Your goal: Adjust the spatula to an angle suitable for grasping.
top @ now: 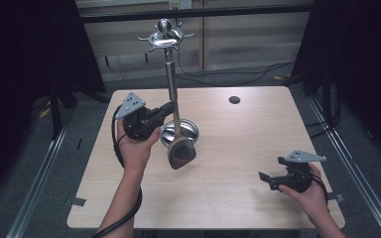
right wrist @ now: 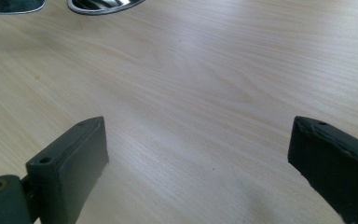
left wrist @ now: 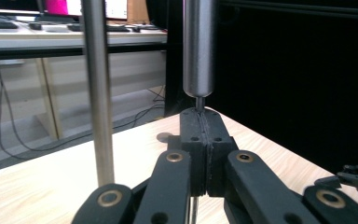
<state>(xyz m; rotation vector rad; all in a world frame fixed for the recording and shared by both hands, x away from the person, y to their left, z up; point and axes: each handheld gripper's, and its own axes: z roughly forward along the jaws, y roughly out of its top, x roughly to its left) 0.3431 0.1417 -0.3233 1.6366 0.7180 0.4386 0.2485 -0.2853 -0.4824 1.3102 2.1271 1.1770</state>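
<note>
Your left gripper (top: 164, 110), left of frame centre in the high view, has its jaws pinched together on a thin metal neck below a round steel handle (left wrist: 198, 46): a ladle (top: 180, 151), dark bowl hanging low at centre. Beside it stands a utensil stand (top: 166, 54), hook crown at top centre, round steel base (top: 191, 130) on the wooden table (top: 238, 144). Your right gripper (top: 267, 179), lower right, jaws wide apart, holds nothing.

No readable text, labels, brands or numbers anywhere.
</note>
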